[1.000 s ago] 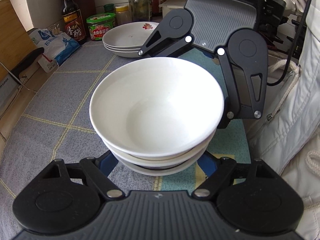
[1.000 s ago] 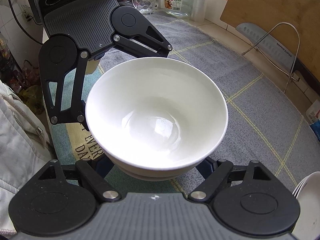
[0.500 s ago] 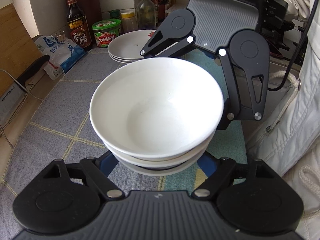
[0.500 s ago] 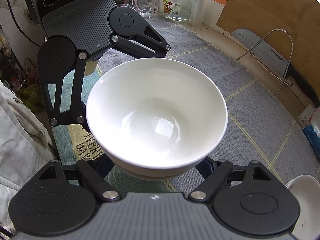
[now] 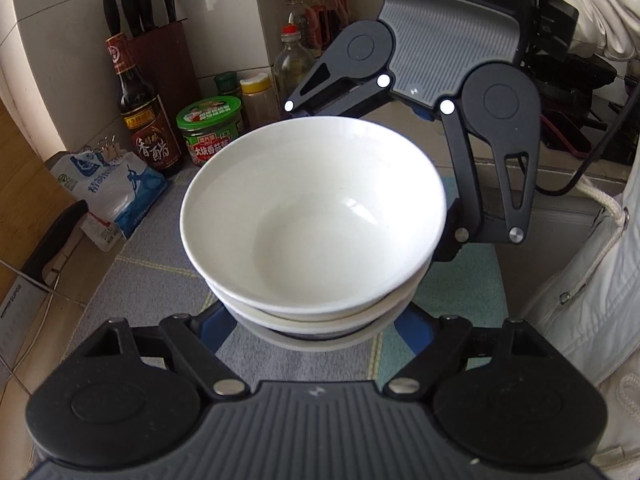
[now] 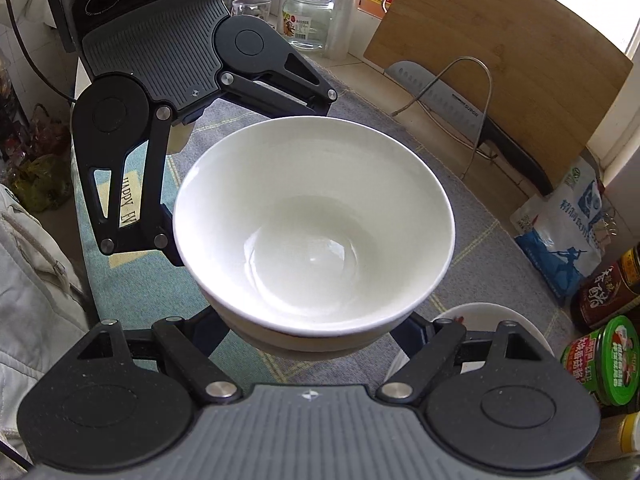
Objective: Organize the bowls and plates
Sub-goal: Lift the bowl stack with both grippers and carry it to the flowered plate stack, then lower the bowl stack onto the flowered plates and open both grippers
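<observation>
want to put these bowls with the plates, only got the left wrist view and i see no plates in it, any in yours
Observer: Yes, a white plate shows in the right wrist view, below the bowl stack and beside the green-lidded jar.
Operator: ok, whats at the other end, behind my camera
Observer: A clear glass jar and a glass mug stand beyond the far end of the mat.

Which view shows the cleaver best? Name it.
Right wrist view. The cleaver lies in the open there, its dimpled blade propped behind a wire rack. The left wrist view catches only its dark handle and a sliver of blade at the left edge.
</observation>
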Tool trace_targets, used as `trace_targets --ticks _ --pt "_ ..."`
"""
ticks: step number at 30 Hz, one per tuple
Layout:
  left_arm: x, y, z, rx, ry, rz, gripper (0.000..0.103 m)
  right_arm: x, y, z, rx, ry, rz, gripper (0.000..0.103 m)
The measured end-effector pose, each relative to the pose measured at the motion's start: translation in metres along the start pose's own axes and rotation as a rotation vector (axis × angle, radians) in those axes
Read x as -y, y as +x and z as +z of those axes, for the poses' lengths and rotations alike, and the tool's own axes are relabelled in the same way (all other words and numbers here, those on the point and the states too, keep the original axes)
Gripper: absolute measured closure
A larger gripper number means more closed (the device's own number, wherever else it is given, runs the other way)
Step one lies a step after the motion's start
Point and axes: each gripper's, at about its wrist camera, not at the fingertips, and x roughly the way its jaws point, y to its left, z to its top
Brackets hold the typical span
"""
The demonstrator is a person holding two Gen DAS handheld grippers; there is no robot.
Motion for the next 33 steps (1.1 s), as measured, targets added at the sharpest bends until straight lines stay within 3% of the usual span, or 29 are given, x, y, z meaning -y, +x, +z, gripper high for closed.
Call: trace_targets --ticks 14,23,33 --pt "-0.011 0.084 0.072 0.009 0.075 -0.026 0.018 0.08 -0.025 -0.064 -0.013 0.064 -0.079 0.014" --pt "-0.021 0.124 0.084 -0.013 0.048 -0.045 0.018 0.112 -0.011 -0.09 -0.028 0.114 -0.066 0.015" --pt "-0.024 0.133 0.083 -0.028 0.002 -0.048 0.018 0.12 -0.005 -0.097 -0.025 0.142 -0.042 0.016"
